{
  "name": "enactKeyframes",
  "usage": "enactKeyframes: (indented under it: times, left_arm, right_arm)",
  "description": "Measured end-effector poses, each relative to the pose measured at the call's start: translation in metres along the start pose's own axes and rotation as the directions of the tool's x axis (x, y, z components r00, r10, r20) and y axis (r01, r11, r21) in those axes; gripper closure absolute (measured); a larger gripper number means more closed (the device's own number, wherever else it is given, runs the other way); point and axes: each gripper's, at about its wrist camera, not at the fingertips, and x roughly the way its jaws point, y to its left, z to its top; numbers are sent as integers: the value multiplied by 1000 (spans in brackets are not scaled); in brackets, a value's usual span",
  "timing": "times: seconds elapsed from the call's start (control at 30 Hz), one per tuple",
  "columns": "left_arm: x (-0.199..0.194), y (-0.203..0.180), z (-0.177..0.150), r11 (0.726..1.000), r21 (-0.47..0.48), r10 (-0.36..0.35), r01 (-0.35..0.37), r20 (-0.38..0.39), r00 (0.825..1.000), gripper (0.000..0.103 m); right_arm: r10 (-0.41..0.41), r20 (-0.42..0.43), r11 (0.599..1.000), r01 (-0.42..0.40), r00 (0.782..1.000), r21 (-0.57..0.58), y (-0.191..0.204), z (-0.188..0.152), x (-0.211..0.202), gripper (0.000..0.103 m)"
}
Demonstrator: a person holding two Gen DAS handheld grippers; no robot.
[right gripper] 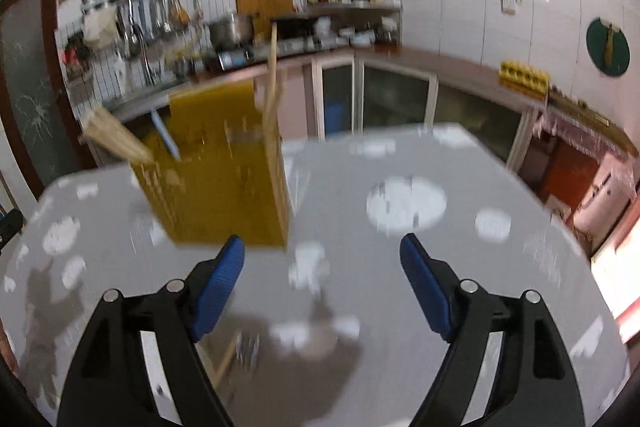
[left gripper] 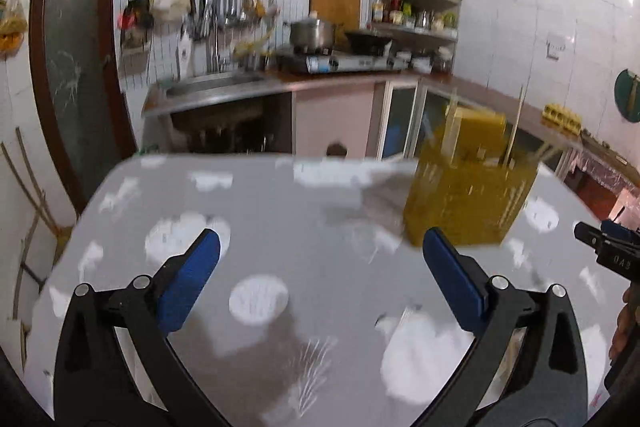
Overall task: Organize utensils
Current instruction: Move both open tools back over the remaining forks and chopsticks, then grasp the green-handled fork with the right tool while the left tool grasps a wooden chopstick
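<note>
A yellow slotted utensil holder (left gripper: pixel 468 195) stands on the grey table (left gripper: pixel 280 219) with several wooden chopsticks (left gripper: pixel 516 123) sticking up out of it. My left gripper (left gripper: pixel 320 251) is open and empty, low over the table, with the holder just beyond its right finger. The holder also shows in the right wrist view (right gripper: pixel 216 179), with chopsticks (right gripper: pixel 116 139) leaning out to the left. My right gripper (right gripper: pixel 322 253) is open and empty, to the right of the holder. A loose chopstick (right gripper: pixel 224 359) lies on the table under its left finger. Both views are blurred.
The right gripper's tip (left gripper: pixel 608 247) shows at the right edge of the left wrist view. Behind the table runs a kitchen counter with a sink (left gripper: pixel 212 87), a stove and pot (left gripper: pixel 312 35), and shelves of jars (left gripper: pixel 416 15).
</note>
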Motion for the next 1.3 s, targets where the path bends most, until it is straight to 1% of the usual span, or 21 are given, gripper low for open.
enactKeyframes:
  times: [0.13, 0.23, 0.37, 0.43, 0.47, 0.53, 0.6, 0.7, 0.77, 0.9, 0.97, 1.0, 1.03, 1.1, 1.2, 1.3]
  left_arm:
    - [11, 9, -28, 1000, -11, 2, -3, -57, 998, 5]
    - [19, 12, -41, 1000, -15, 2, -4, -94, 996, 5]
    - [21, 11, -50, 1000, 6, 15, -14, -110, 994, 5]
    - [19, 12, -51, 1000, 13, 16, -15, -107, 994, 5]
    - [18, 12, -51, 1000, 13, 17, -15, -104, 994, 5]
    - [18, 13, -52, 1000, 5, 11, -11, -107, 994, 5]
    - [18, 15, -53, 1000, -4, 7, -7, -112, 994, 5]
    - [19, 17, -55, 1000, -16, 4, -6, -120, 993, 5]
    - [20, 19, -57, 1000, -22, 3, -6, -127, 992, 5]
    - [22, 22, -57, 999, -36, -1, -3, -133, 991, 5]
    - [22, 21, -55, 999, -42, -5, -1, -134, 991, 5]
    - [22, 20, -54, 999, -44, -6, 0, -133, 991, 5]
    - [22, 19, -54, 999, -44, -6, 0, -133, 991, 5]
    - [22, 15, -52, 999, -44, -8, 2, -133, 991, 5]
    - [21, 8, -51, 999, -39, -14, 9, -134, 991, 5]
    - [19, -3, -50, 999, -25, -25, 21, -133, 991, 5]
  right_arm:
    - [-14, -98, 1000, 14, 995, 0, 8, -39, 19, 24]
    - [-25, -136, 1000, 22, 990, -22, 17, -57, 25, 25]
    - [-46, -178, 998, 37, 983, -52, 29, -73, 27, 26]
    - [-45, -202, 998, 33, 978, -62, 35, -79, 30, 34]
    - [-37, -210, 998, 25, 977, -59, 37, -81, 31, 36]
    - [-36, -207, 998, 25, 978, -54, 42, -80, 30, 36]
    - [-18, -215, 998, 6, 976, -57, 50, -79, 30, 38]
    - [-34, -232, 997, 17, 972, -77, 62, -77, 35, 49]
    - [-40, -243, 998, 27, 969, -57, 64, -74, 38, 52]
    - [-43, -281, 999, 39, 959, -19, 66, -65, 47, 66]
    - [-51, -308, 999, 54, 950, 2, 68, -59, 53, 69]
    - [-53, -316, 998, 58, 947, 6, 69, -57, 55, 72]
    - [-54, -323, 998, 61, 945, 13, 70, -54, 58, 76]
    - [-48, -332, 998, 61, 942, 30, 71, -51, 62, 80]
    - [-27, -330, 998, 43, 944, 40, 68, -50, 63, 81]
    - [12, -320, 998, 8, 947, 62, 58, -50, 60, 81]
